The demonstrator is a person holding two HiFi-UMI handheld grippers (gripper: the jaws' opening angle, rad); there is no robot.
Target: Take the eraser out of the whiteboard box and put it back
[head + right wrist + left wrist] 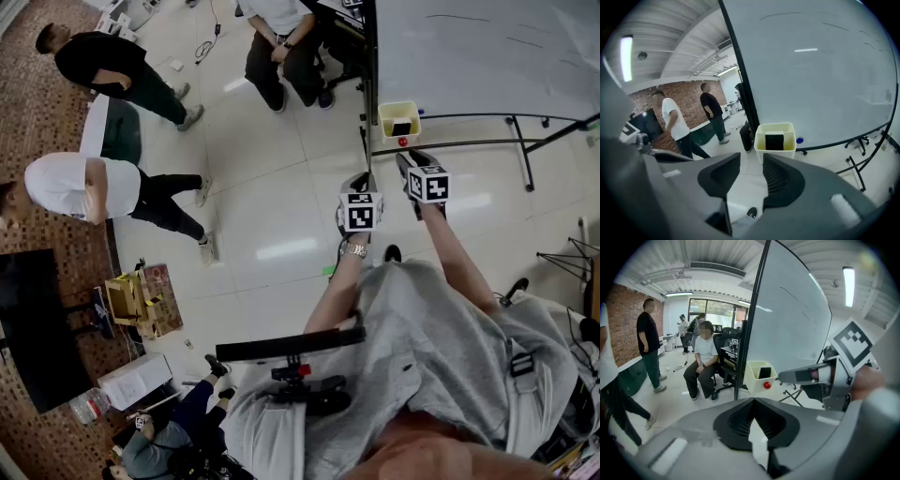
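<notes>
A cream whiteboard box [400,114] hangs at the lower left corner of the whiteboard [478,52]. A black eraser [401,128] stands upright inside it. My right gripper [406,161] is just below the box, pointing at it, open with nothing between its jaws. In the right gripper view the box [775,149] and eraser [774,141] sit straight ahead of the gripper [751,165]. My left gripper [362,180] is beside it on the left, shut and empty. The left gripper view shows its jaws [753,401] meeting, with the box [760,379] ahead and the right gripper [787,376] to the right.
A red magnet [402,142] sits below the box and a blue one [800,140] on the board's lower edge. The whiteboard's black post [749,329] and stand legs [520,150] are close. A seated person [281,47] and two standing people [103,187] are on the floor to the left.
</notes>
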